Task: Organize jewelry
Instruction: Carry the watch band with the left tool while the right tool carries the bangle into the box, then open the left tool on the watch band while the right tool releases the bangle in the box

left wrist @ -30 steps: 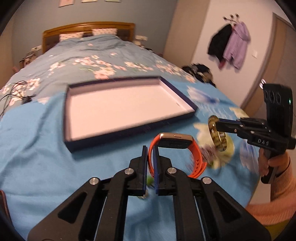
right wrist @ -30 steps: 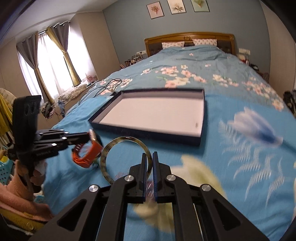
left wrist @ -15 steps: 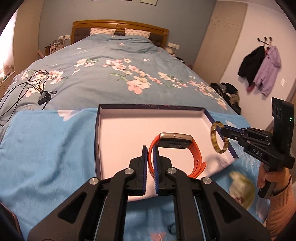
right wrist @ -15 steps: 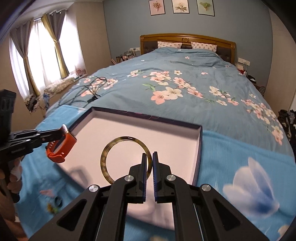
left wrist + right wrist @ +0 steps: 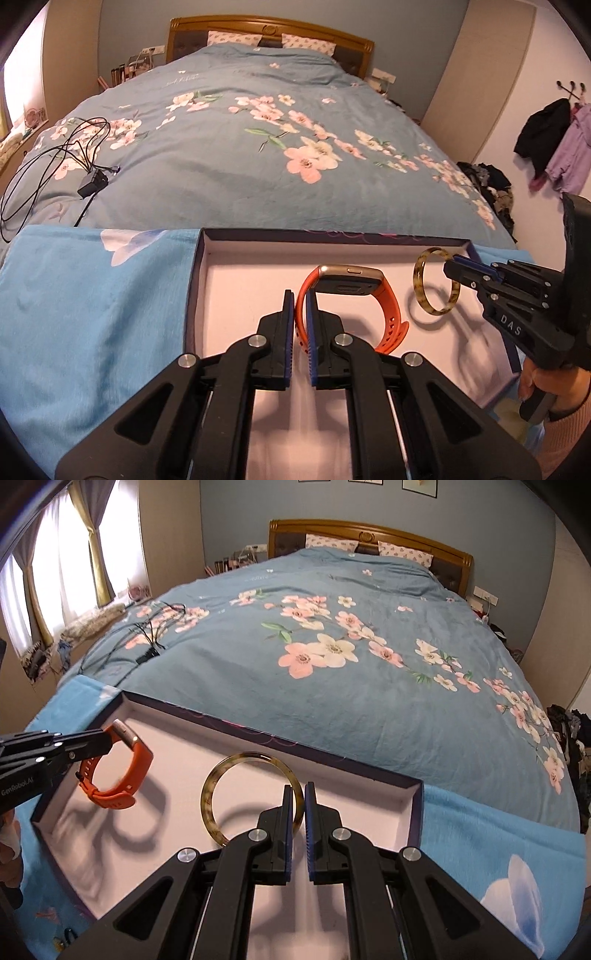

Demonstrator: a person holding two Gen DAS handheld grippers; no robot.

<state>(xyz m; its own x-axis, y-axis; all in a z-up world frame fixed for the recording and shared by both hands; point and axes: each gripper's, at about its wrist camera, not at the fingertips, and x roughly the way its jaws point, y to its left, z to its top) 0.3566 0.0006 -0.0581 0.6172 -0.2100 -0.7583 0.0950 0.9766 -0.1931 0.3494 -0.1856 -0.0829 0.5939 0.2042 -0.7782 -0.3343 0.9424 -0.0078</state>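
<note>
Floral bed (image 5: 258,166), tray (image 5: 332,236); left gripper (image 5: 303,306) clamping orange watch (image 5: 388,306), right gripper (image 5: 304,797) clamping tortoiseshell bangle (image 5: 221,782)

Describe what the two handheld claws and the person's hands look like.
Both claws, left claw and right claw, are matte black angular linkages with silver pivot screws and ribbed blue finger pads. The right one carries white "DAS" lettering, the left "GenRoboLAI"-like print. The right hand wears a pink knit sleeve.

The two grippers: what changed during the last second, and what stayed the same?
Both moved forward from the blue blanket to over the tray. The left gripper carried the orange smartwatch there, and the right gripper carried the tortoiseshell bangle. Both grips stayed shut; nothing was released. The tray did not move.
</note>
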